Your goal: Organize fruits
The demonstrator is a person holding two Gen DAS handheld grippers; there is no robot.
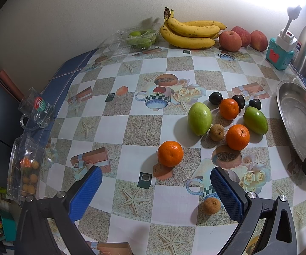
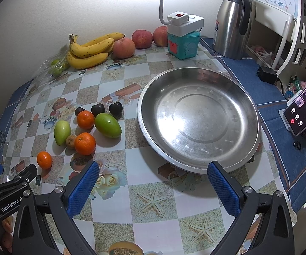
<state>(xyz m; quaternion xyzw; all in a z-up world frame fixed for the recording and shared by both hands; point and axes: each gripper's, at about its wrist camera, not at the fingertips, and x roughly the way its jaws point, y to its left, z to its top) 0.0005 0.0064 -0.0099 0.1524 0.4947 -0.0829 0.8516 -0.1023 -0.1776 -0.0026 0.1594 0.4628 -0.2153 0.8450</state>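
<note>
Left gripper (image 1: pixel 156 188): black frame with blue ribbed pads, nearest the left wrist lens; jaws spread wide, nothing between them, poised above the checked tablecloth.
Right gripper (image 2: pixel 153 188): same build; jaws likewise wide apart and empty, poised at the near rim of the basin.
Round stainless-steel basin (image 2: pixel 248 114): largest item, empty, resting on the patterned oilcloth table (image 2: pixel 153 229); dead ahead of the right gripper, far to the right of the left one. Judged the likely destination for the loose fruit.
Bunch of yellow bananas (image 1: pixel 190 33): against the back wall, beside three red apples (image 1: pixel 230 40); well apart from both grippers.
Larger green oval fruit (image 1: pixel 199 119): long axis running away from the lens, tilted slightly right.
Second green oval fruit (image 1: pixel 255 120): long axis slanting toward the basin.
Near orange mandarin (image 1: pixel 170 153): alone, straight ahead of the left gripper and just right of its centre line; round, so no axis to match. The left gripper is clearly the nearer.
Two further mandarins (image 1: pixel 237 137): in the cluster beyond, near the green fruits.
Small brown round fruit (image 1: pixel 211 205): just beside the left gripper's right pad (image 1: pixel 227 193), slightly inside it.
Three dark plum-like fruits (image 1: pixel 215 98): at the cluster's far edge.
Coming move, as judged: a short forward reach by the left gripper to the near mandarin.
</note>
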